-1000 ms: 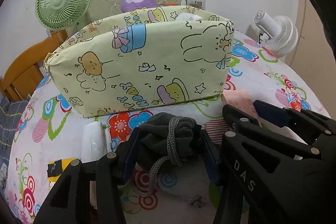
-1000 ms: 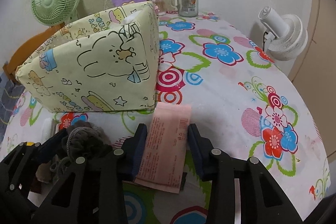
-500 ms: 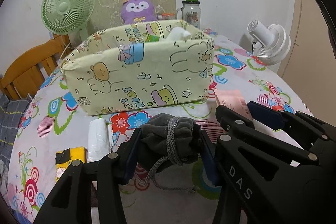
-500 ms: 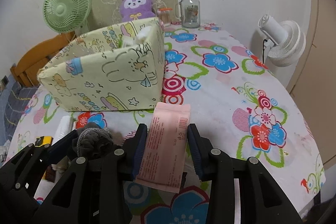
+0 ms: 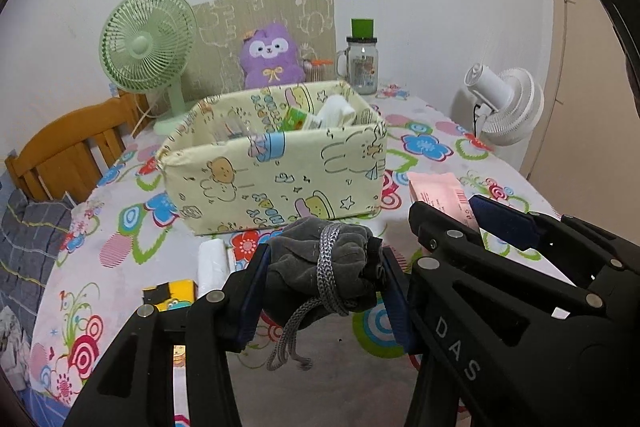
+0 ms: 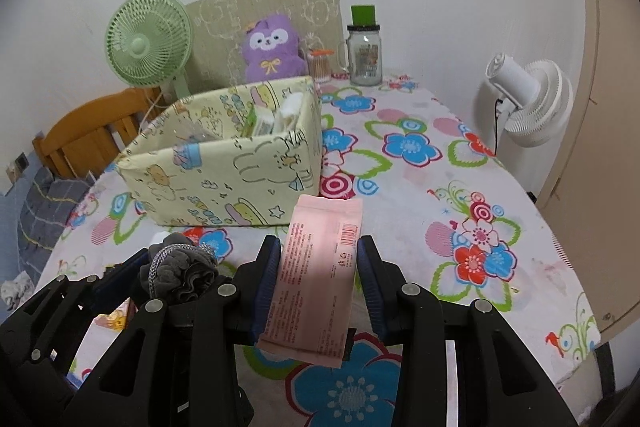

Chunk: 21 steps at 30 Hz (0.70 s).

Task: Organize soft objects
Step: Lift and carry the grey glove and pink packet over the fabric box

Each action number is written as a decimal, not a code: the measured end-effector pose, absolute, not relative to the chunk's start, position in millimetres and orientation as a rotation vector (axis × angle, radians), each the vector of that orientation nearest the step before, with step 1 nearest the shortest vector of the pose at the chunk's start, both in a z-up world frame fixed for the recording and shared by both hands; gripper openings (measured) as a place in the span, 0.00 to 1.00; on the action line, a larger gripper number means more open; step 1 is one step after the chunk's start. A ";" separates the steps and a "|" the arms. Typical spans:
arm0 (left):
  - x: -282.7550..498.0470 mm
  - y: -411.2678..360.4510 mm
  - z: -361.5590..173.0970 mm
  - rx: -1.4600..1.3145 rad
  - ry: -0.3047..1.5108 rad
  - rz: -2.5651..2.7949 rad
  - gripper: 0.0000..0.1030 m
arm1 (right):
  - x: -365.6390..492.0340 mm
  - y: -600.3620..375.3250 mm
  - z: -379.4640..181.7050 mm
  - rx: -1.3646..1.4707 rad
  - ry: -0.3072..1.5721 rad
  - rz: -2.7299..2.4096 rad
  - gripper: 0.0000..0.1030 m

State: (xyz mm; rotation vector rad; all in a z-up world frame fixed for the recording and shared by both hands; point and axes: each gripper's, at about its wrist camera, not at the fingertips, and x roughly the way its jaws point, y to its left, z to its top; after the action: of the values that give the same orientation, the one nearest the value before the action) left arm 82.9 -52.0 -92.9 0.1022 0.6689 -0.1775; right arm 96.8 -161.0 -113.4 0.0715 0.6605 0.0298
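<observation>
The left gripper [image 5: 324, 287] clamped a grey drawstring pouch [image 5: 320, 267]; the right gripper [image 6: 318, 283] clamped a pink packet [image 6: 320, 267]. Both items were held short of the partly filled fabric bin [image 5: 280, 179]; neither was deposited.

The gray pouch [image 5: 320, 267] is soft, matt cloth with a rough braided cord. The pink packet [image 6: 316, 267] looks like smooth, faintly glossy plastic film. The tongs, left [image 5: 324, 291] and right [image 6: 318, 287], are matt black plastic with metal rivets. The storage box [image 5: 276, 171] at 12 o'clock is matt printed fabric. The table [image 6: 420, 187] wears a smooth floral cloth.
</observation>
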 end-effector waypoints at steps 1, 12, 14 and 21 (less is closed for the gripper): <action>80.1 -51.4 -90.3 0.103 0.662 -0.178 0.52 | 94.6 -160.3 -110.9 0.070 0.654 0.031 0.41; 60.6 -47.5 -60.7 0.102 0.596 -0.180 0.52 | 71.4 -156.9 -79.6 0.063 0.587 0.033 0.41; 58.3 -46.7 -55.3 0.101 0.587 -0.179 0.52 | 68.6 -155.9 -73.9 0.061 0.577 0.035 0.41; 53.8 -42.6 -37.3 0.114 0.568 -0.176 0.52 | 63.7 -150.7 -56.1 0.067 0.554 0.043 0.41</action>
State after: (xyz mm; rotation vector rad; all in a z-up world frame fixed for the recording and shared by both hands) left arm 53.8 -42.6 -37.3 0.1144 0.5679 -0.1758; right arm 63.7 -150.7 -56.1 0.0670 0.5538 0.0429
